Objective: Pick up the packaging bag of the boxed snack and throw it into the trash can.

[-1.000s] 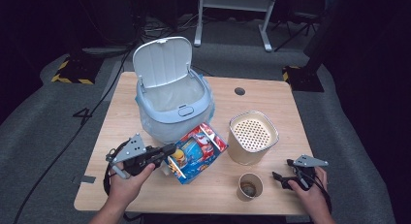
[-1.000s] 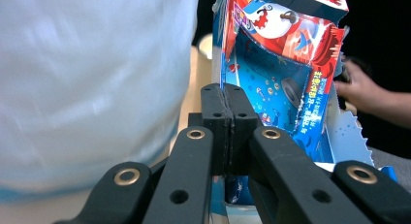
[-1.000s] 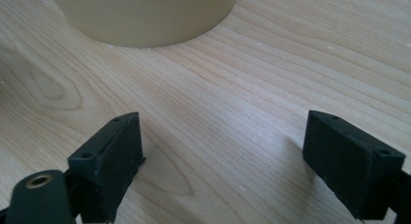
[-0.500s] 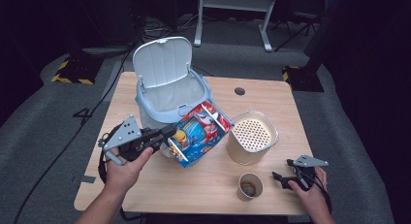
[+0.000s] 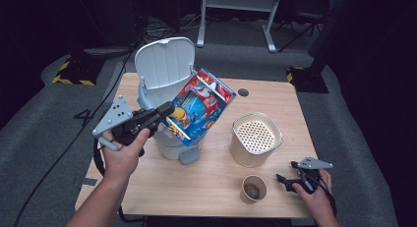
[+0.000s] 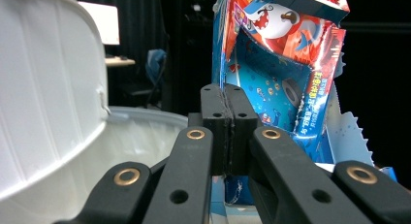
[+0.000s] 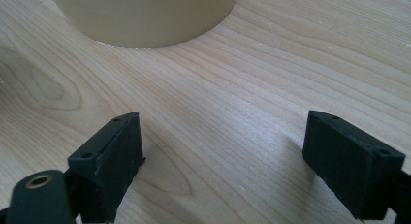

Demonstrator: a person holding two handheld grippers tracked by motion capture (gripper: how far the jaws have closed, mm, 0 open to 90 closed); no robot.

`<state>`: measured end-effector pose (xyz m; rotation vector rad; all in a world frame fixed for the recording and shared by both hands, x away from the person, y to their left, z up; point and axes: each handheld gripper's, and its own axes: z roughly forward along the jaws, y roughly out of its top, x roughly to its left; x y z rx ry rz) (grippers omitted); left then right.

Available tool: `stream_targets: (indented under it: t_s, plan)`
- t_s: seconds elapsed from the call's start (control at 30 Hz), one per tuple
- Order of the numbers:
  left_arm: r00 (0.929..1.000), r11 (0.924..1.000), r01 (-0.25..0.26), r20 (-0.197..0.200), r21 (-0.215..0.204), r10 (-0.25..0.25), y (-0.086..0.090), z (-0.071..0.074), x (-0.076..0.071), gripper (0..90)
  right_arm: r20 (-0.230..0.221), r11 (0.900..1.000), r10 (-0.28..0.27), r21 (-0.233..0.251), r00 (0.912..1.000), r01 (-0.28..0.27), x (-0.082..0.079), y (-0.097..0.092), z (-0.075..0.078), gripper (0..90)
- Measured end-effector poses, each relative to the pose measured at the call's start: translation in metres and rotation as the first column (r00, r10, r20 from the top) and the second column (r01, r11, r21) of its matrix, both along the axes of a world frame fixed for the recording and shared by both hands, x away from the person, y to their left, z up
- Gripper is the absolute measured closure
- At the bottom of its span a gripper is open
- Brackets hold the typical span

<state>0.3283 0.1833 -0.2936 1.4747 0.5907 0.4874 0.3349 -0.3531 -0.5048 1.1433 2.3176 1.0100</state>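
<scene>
With my left fingers (image 5: 167,110) pinched tight on the torn snack box (image 5: 199,110), I hold it tilted over the open white bin (image 5: 162,70), drop yet undone, while my right fingers (image 5: 284,180) rest wide apart and empty on the bench (image 5: 206,187).

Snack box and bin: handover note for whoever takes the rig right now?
Left gripper: shut on the snack box, pinching an edge of its torn-open cardboard and holding it in the air over the open white bin.
Right gripper: open, resting low on the table by the paper cup.
Perforated beige container stands untouched.
Done: box picked up, carried to the bin.
Left: release it inside; probably the cup next.
</scene>
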Motion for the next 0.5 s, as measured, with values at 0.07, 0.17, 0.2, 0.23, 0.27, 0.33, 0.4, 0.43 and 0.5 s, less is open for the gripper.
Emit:
stream_targets:
  t_s: [0.07, 0.17, 0.2, 0.23, 0.27, 0.33, 0.4, 0.43, 0.5]
  plan:
    - [0.9999, 0.9999, -0.006, 0.009, -0.01, 0.006, 0.001, 0.005, 0.003, 88.8, 0.0, 1.0, 0.0, 0.0, 1.0, 0.0, 0.0, 0.0, 0.0, 14.4]
    - [0.9994, 0.9997, -0.023, 0.024, -0.01, 0.024, 0.001, 0.013, 0.008, 88.8, 0.0, 1.0, 0.0, 0.0, 1.0, 0.0, 0.0, 0.0, 0.0, 14.4]
    - [0.999, 0.9994, -0.033, 0.031, -0.005, 0.033, 0.002, 0.017, 0.01, 88.8, 0.0, 1.0, 0.0, 0.0, 1.0, 0.0, 0.0, 0.0, 0.0, 14.4]
    - [0.9986, 0.9992, -0.039, 0.035, -0.004, 0.039, 0.001, 0.018, 0.011, 88.8, 0.0, 1.0, 0.0, 0.0, 1.0, 0.0, 0.0, 0.0, 0.0, 14.4]
    - [0.9981, 0.9989, -0.046, 0.041, -0.001, 0.046, 0.001, 0.021, 0.013, 88.8, 0.0, 1.0, 0.0, 0.0, 1.0, 0.0, 0.0, 0.0, 0.0, 14.4]
    - [0.9976, 0.9986, -0.053, 0.044, -0.002, 0.053, 0.0, 0.025, 0.016, 88.8, 0.0, 1.0, 0.0, 0.0, 1.0, 0.0, 0.0, 0.0, 0.0, 14.4]
    - [0.9965, 0.9978, -0.066, 0.052, -0.001, 0.066, 0.0, 0.029, 0.02, 88.8, 0.0, 1.0, 0.0, 0.0, 1.0, 0.0, 0.0, 0.0, 0.0, 14.4]
    - [0.996, 0.9975, -0.071, 0.055, -0.004, 0.071, -0.001, 0.03, 0.022, 88.8, 0.0, 1.0, 0.0, 0.0, 1.0, 0.0, 0.0, 0.0, 0.0, 14.4]
    - [0.9947, 0.9965, -0.084, 0.059, -0.005, 0.084, -0.001, 0.032, 0.026, 88.8, 0.0, 1.0, 0.0, 0.0, 1.0, 0.0, 0.0, 0.0, 0.0, 14.4]
